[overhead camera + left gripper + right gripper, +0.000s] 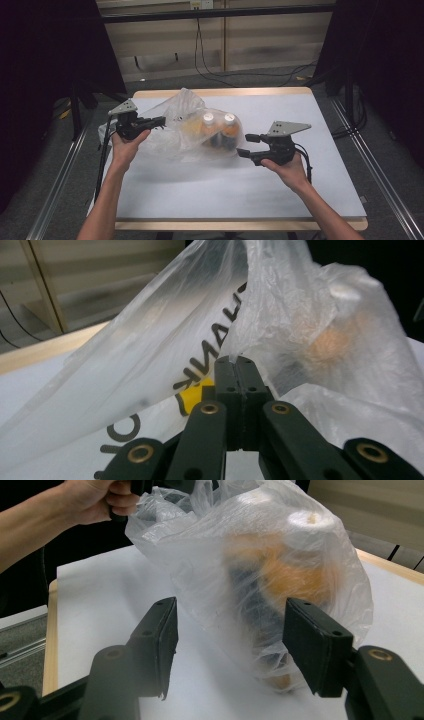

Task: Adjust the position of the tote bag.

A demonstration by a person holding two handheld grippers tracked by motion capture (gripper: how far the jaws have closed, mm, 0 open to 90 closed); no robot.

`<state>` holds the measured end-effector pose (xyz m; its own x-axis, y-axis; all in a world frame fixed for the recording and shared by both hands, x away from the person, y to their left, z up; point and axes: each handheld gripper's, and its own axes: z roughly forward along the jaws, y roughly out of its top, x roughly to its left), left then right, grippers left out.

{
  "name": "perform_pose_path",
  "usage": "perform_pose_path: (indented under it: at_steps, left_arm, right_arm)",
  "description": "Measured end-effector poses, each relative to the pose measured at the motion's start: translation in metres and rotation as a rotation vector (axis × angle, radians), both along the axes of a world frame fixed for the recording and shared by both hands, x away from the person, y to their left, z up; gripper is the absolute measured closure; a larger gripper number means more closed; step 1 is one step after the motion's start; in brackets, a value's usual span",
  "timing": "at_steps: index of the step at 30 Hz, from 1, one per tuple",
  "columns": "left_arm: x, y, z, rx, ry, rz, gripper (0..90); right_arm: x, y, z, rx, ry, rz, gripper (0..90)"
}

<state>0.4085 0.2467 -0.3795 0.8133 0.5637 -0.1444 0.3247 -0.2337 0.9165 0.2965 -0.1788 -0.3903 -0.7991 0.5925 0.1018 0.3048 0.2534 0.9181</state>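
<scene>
High view: a person stands at the near edge of a white worktop (280, 190), holding a tool in each hand. A clear plastic bag (192, 132) lies toward the far left of the worktop. Inside it stand two bottles (220, 131) with white caps and orange contents. The left tool (159, 120) reaches the bag's left edge. The right tool (246, 145) rests just beside the bag's right side, jaws apart.

Left gripper view: the left tool (235, 362) is clenched, its jaws pressed together on a pinch of the bag's (165, 355) film, which rises from the tips like a tent. Black lettering and a yellow patch show on the plastic. An orange shape blurs through it at the right.

Right gripper view: the right tool (230, 640) is released, its pads standing either side of the bag's (210, 565) lower part without touching. The bottles (280, 575) show dimly through the film.

Judging from this, the bag has been gripped at one edge. The next move likely calls for the right tool to catch the opposite film, without squeezing the bottles.
</scene>
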Motion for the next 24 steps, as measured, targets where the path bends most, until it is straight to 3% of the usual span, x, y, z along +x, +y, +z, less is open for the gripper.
perform_pose_path:
  at_steps: [8, 15, 17, 24]
  left_arm:
    - [-0.015, -0.015, 0.024, -0.033, -0.061, -0.074, 90.0]
    - [-0.026, -0.028, 0.038, -0.031, -0.108, -0.114, 90.0]
    - [-0.028, -0.031, 0.04, -0.057, -0.098, -0.135, 90.0]
    - [-0.029, -0.042, 0.045, -0.05, -0.096, -0.155, 90.0]
  right_arm:
    - [-0.001, -0.001, 0.004, 0.008, -0.014, -0.004, 40.8]
    - [-0.002, 0.002, 0.007, 0.009, -0.023, -0.001, 43.6]
    - [-0.001, 0.003, 0.008, 0.007, -0.024, 0.004, 44.0]
    - [0.003, 0.007, 0.011, 0.012, -0.04, 0.015, 43.5]
